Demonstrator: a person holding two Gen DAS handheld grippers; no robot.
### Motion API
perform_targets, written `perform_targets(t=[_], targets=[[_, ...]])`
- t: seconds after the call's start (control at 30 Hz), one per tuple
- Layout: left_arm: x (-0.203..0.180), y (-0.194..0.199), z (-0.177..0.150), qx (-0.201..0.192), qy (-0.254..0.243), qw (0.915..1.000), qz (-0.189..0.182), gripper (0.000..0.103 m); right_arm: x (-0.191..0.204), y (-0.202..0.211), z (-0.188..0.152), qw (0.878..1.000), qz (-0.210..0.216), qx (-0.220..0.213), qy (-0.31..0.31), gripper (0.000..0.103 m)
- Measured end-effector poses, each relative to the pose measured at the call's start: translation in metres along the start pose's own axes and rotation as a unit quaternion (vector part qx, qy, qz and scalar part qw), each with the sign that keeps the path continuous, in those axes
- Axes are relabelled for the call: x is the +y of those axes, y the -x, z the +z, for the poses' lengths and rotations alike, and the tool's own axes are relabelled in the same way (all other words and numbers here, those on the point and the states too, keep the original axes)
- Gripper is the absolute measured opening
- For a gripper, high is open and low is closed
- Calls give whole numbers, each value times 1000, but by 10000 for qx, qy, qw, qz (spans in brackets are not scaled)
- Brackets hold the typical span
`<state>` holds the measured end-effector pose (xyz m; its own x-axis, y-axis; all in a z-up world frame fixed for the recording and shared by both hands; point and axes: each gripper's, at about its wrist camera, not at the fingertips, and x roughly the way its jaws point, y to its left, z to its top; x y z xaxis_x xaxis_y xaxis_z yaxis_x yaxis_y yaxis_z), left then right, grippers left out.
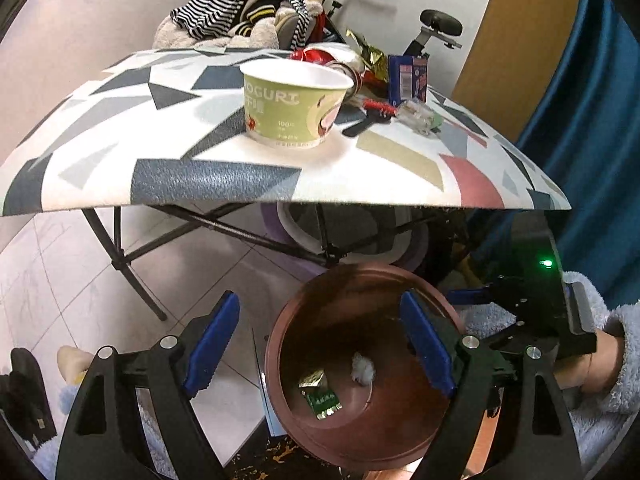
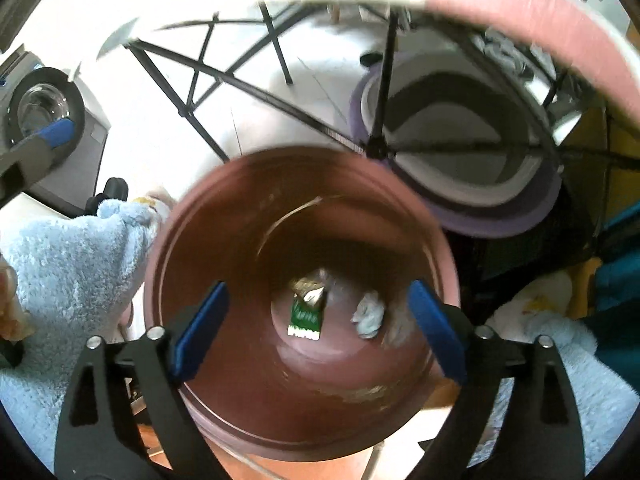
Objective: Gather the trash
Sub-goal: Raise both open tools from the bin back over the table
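Where it faces the camera, the cup [image 1: 294, 108] reads "OGURT".

Counter [image 1: 120, 128]: fills the upper half of the left wrist view, above the bin.
Cup [image 1: 294, 106]: on the counter, near its front edge.
Wrappers and can [image 1: 360, 68]: on the counter, at 2 o'clock from the cup.
Clothes pile [image 1: 240, 12]: behind the counter, at 12 o'clock.
Bin [image 1: 280, 344]: on the floor before the counter, at 6 o'clock.
Packet [image 2: 306, 316] and wad [image 2: 368, 314]: in the bin's bottom, packet left of wad.
Basin [image 2: 460, 216]: under the counter, at 1 o'clock from the bin.
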<state>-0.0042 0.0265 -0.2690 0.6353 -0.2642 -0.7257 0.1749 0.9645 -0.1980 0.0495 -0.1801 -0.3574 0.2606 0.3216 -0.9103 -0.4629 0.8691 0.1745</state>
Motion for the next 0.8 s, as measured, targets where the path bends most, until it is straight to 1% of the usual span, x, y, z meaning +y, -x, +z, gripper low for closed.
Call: perform_targets(t=[0.1,0.23,0.37,0.53,0.73,0.8], targets=[[-1,0,3,-34,-16,10000,65,82,3,11,2,9996,-32,-262,70,97],[-4,4,7,-125,-78,9998,149,89,3,29,6,9984,5,-556,38,97],[-3,14,14,-350,-83,9990,252,97,0,47,9,9969,-17,-790,-43,97],[2,30,29,-590,-93,9974,407,97,-5,75,18,9937,19,-1111,-143,97],[2,51,51,-913,-209,9948,395,97,-14,107,33,9888,147,-1485,-87,97],[1,60,60,-1052,-257,9933,394,97,-16,116,39,9873,110,-1584,-58,97]])
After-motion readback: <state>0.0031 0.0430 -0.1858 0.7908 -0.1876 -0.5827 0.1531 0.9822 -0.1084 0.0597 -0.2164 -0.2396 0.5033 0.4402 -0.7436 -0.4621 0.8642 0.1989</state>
